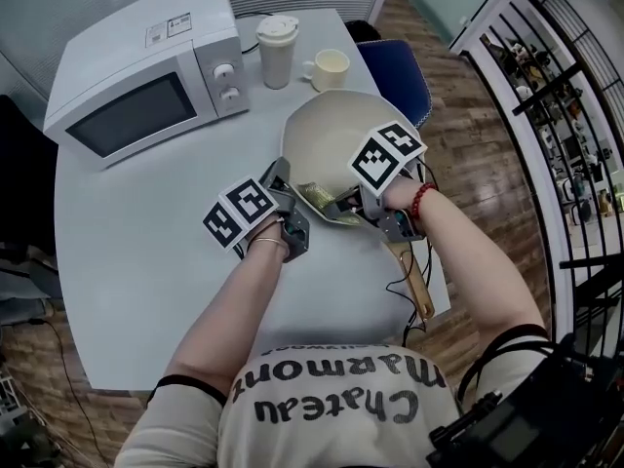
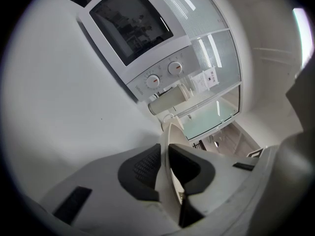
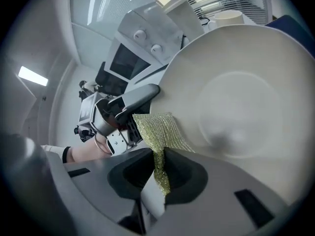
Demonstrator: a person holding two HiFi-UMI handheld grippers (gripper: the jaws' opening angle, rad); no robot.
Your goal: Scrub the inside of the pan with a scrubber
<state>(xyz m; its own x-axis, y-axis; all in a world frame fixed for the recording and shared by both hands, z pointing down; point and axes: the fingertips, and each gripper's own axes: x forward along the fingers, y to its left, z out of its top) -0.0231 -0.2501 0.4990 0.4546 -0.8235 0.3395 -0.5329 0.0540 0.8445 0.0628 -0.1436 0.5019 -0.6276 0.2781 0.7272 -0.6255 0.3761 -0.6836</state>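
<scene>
A cream pan (image 1: 336,125) is tilted up on the white table, its wooden handle (image 1: 417,283) pointing toward me. My left gripper (image 1: 291,195) is shut on the pan's near-left rim (image 2: 165,166), which runs edge-on between its dark pads. My right gripper (image 1: 343,206) is shut on a gold-green mesh scrubber (image 3: 158,137). The scrubber (image 1: 322,201) lies against the inside of the pan (image 3: 241,97) by the near rim, close to the left gripper (image 3: 129,104).
A white microwave (image 1: 146,71) stands at the back left of the table (image 1: 127,252). A lidded cup (image 1: 277,51) and a cream mug (image 1: 329,68) stand behind the pan. A blue chair (image 1: 400,71) is at the far right table edge. A cable (image 1: 409,310) hangs near the handle.
</scene>
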